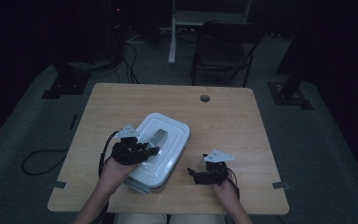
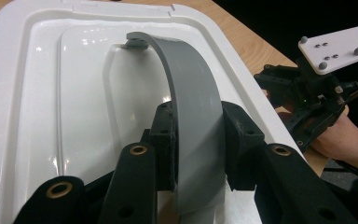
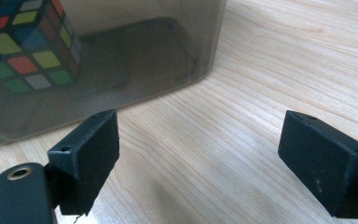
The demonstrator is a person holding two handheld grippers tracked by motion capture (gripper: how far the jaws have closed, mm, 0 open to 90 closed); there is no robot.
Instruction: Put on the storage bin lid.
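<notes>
Box (image 1: 161, 151) sat near the front of the table (image 1: 233, 112), a little left of centre, turned at an angle, with its white lid (image 2: 42, 93) on top and a grey handle (image 2: 191, 107) arching up over the lid's sunken middle. Through the smoky wall in the right gripper view, a colour cube (image 3: 25, 44) rested inside against one side. The left gripper (image 1: 142, 151) was over the lid's near half, and in its own view the jaws were clamped on the handle, one pad on each flat face, low on the arch near its closer foot. The right gripper (image 1: 196, 175) lay on the table just beside the box, not touching it, its jaws wide apart with only bare wood between them. The step in hand looked like taking the lid off or lifting the box by its handle. To do it well, the grip would be better nearer the top of the arch, since a hold this low would likely tip the lid as it rose. The pull should go straight up and slowly, because a snug lid could drag the whole box along and send the cube sliding. The free gripper could press on the box's wall or rim to hold it down while the lid came loose.
</notes>
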